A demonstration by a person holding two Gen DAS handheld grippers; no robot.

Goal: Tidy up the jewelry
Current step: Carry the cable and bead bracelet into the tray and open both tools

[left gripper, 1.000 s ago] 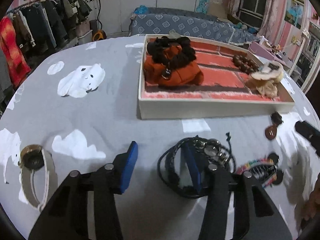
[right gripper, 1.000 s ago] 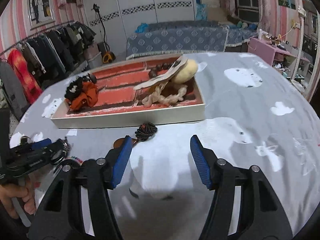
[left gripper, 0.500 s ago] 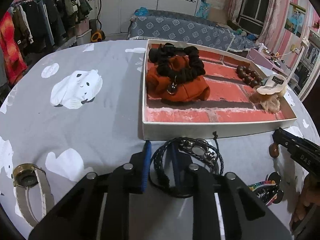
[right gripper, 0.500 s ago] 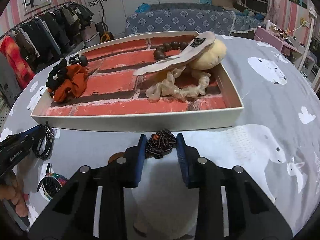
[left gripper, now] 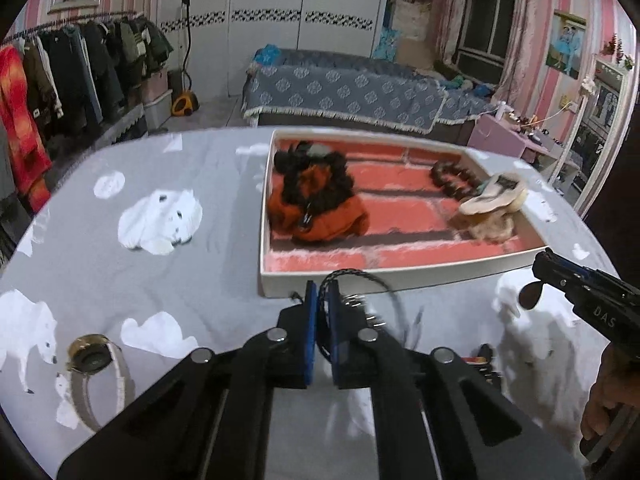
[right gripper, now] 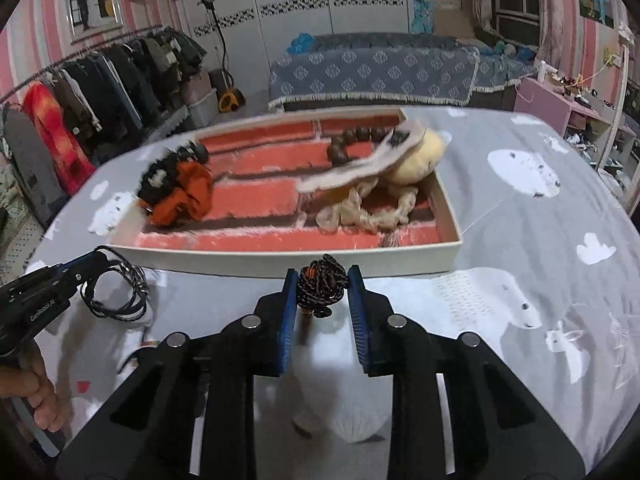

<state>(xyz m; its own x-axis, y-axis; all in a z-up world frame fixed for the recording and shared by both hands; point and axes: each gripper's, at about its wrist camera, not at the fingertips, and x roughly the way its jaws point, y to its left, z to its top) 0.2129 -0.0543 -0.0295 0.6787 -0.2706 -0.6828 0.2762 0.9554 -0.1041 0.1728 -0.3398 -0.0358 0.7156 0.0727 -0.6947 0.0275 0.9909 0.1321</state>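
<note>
Since a sec ago both our grippers have closed in & come up toward the tray: we now have the left gripper (left gripper: 321, 294) pinched nearly flat on the black braided cord bracelet (left gripper: 362, 280), and the right gripper (right gripper: 322, 280) squeezed around the black-orange knotted cord bundle (right gripper: 321, 286), w/ a small gap left between the blue pads (right gripper: 287, 320) filled by the knot. Both items look lifted off the grey polar-bear tablecloth (right gripper: 520, 248), just in front of the tray's near wall; the bracelet's loops dangle below the left tips in the right wrist view.

Near us on the left, a watch w/ pale strap (left gripper: 94, 364) lies flat on the cloth, well apart from the tray. Lower right of the left wrist view, a colourful item lies mostly hidden behind our gripper; we can't tell what it is.

Further out, the white tray w/ red lining (left gripper: 400, 278) holds an orange scrunchie w/ black one on top (left gripper: 316, 204) at its left end, a brown bead bracelet (right gripper: 354, 140) toward the back right, and cream-coloured pieces (right gripper: 368, 208) at its right end.
</note>
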